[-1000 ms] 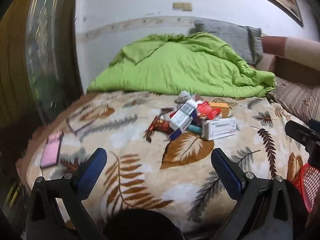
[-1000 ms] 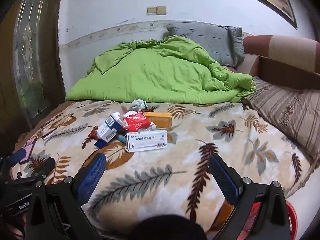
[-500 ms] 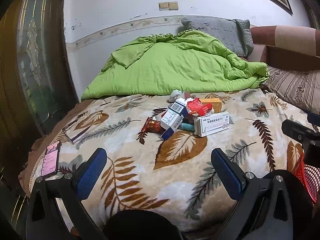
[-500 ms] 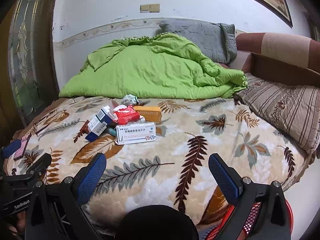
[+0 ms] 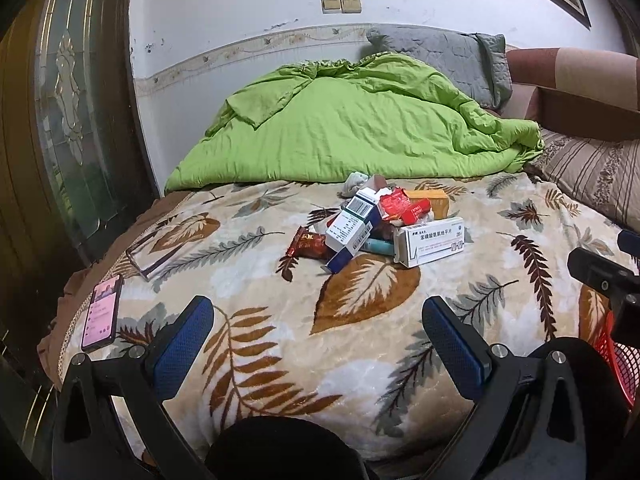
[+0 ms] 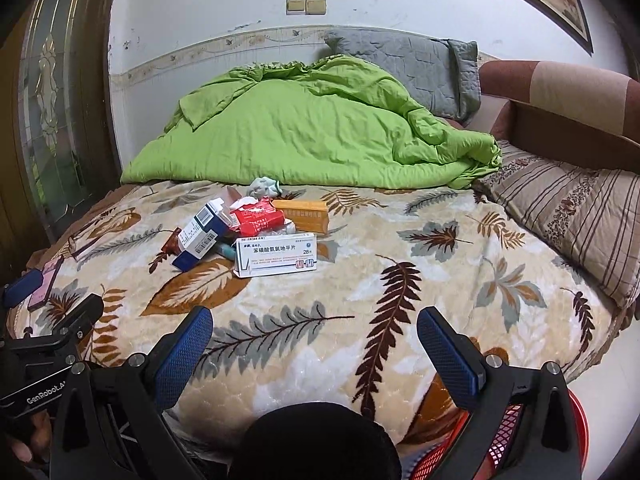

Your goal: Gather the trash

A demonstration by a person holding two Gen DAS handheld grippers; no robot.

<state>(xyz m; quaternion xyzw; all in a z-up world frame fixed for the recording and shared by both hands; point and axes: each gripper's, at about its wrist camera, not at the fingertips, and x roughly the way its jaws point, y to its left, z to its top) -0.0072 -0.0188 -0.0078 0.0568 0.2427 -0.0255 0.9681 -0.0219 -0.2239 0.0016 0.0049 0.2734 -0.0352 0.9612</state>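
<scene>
Hovering: both grippers agape before trash pile (image 5: 384, 224).

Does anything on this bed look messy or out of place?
Yes. A heap of trash sits mid-bed: a white medicine box, a blue-and-white box lying tilted against the pile, a torn red packet, an orange box and a crumpled tissue. A phone lies near the bed's edge.
</scene>
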